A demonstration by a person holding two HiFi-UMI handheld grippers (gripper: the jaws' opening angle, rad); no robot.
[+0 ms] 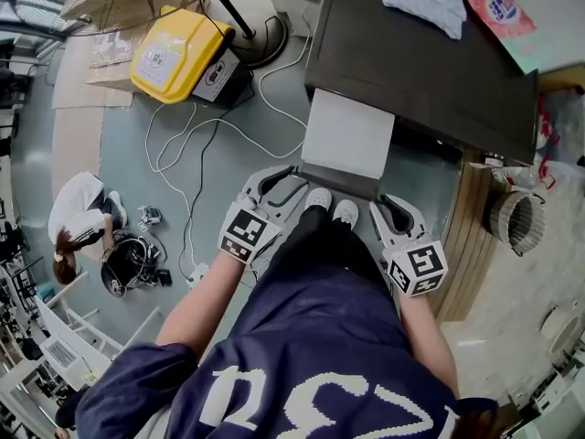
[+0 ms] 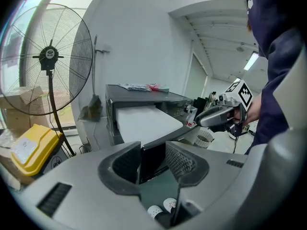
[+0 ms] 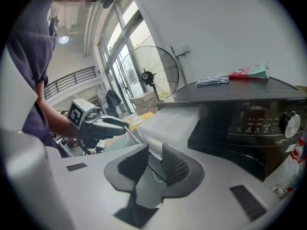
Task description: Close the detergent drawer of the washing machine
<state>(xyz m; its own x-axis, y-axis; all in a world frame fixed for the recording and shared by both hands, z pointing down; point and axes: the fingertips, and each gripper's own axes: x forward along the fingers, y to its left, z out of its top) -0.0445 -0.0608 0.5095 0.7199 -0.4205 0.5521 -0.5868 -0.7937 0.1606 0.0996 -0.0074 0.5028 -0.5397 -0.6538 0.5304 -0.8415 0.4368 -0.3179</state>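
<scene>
Evidently left gripper (image 1: 281,190), jaws wide, and right gripper (image 1: 391,210), jaws narrowed, flank the front of the pulled-out detergent drawer (image 1: 347,135), gripping nothing, staged to push.

the person wore a dark navy short-sleeved shirt (image 1: 311,337) with large white print, dark trousers (image 1: 320,240) and white perforated shoes (image 1: 331,205). the left gripper (image 1: 279,186) and right gripper (image 1: 388,210) were light grey shells with dark grey ribbed jaw pads. each carried a white cube (image 1: 249,232) bearing black square markers.
</scene>
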